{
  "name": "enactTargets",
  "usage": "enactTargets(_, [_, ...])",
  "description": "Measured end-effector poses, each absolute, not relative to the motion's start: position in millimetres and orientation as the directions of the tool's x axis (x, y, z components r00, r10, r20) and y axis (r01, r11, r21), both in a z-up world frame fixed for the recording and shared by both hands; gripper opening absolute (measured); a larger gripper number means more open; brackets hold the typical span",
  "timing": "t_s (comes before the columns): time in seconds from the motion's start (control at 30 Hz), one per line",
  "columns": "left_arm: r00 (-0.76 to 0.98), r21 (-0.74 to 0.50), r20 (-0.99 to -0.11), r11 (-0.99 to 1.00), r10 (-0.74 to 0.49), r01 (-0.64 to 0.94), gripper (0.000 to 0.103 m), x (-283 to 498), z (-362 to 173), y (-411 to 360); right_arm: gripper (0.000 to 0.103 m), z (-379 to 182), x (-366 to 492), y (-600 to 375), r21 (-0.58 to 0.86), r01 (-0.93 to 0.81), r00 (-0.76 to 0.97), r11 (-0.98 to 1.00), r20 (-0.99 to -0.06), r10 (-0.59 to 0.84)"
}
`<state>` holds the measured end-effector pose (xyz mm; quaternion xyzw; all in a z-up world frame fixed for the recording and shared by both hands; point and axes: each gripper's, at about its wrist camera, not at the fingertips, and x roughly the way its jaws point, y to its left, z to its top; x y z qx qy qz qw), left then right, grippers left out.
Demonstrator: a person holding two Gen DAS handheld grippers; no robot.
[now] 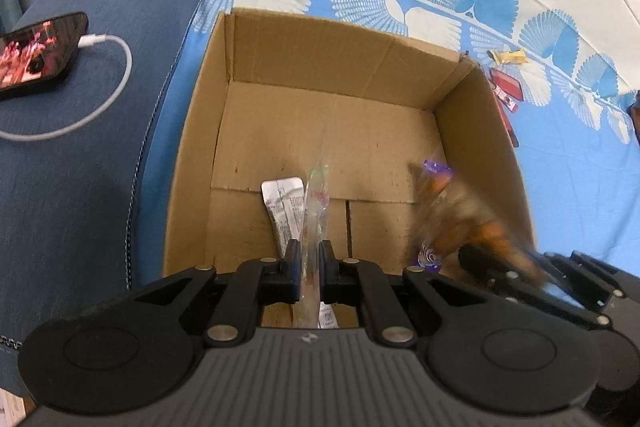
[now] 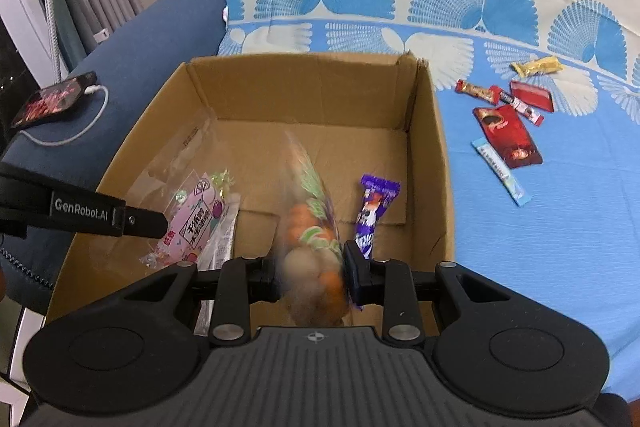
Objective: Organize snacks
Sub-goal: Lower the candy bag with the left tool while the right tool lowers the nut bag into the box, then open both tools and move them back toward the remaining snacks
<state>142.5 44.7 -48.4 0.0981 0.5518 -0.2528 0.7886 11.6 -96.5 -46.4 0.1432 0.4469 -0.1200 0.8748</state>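
Observation:
An open cardboard box (image 1: 332, 75) (image 2: 296, 83) sits on a blue patterned sheet. My left gripper (image 1: 309, 259) is shut on a clear pink-printed candy bag (image 1: 316, 203) (image 2: 196, 215) held over the box's left side. My right gripper (image 2: 310, 267) is shut on a blurred bag of orange and pale snacks (image 2: 310, 227) (image 1: 460, 215) over the box's near right. A purple wrapped bar (image 2: 374, 211) and a silver packet (image 1: 284, 207) lie on the box floor.
Several loose snacks lie on the sheet right of the box: red packets (image 2: 508, 135), a gold-wrapped one (image 2: 536, 67), a light blue stick (image 2: 502, 171). A phone (image 1: 36, 55) on a white cable rests on the dark blue sofa arm at left.

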Motion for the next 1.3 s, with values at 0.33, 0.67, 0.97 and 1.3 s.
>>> enactTargets(0.33, [0.344,-0.104,-0.893,0.877,-0.290,0.470,0.103,126.8,-21.8,68.8,0.058,-16.3,-9.4,-103.0,0.155,0.375,0.600,0.914,-0.792,-0.112])
enactTargets(0.67, [0.424,-0.036,-0.870,0.890,-0.251,0.455,0.103,59.9,4.1,101.9,0.079,14.0,-64.4,-69.3,0.154,0.316,0.607,0.936,-0.791,-0.075])
enactTargets(0.97, [0.507,0.029,-0.829,0.887,-0.235,0.460,0.103,9.7,26.7,122.0,0.087,41.3,-109.3,-49.2,0.133,0.312,0.649,0.941,-0.753,-0.109])
enactTargets(1.3, [0.549,0.037,-0.805,0.904,-0.225,0.425,0.103,-14.5,46.5,136.3,0.088,61.3,-143.1,-32.5,0.124,0.293,0.695,0.948,-0.708,-0.122])
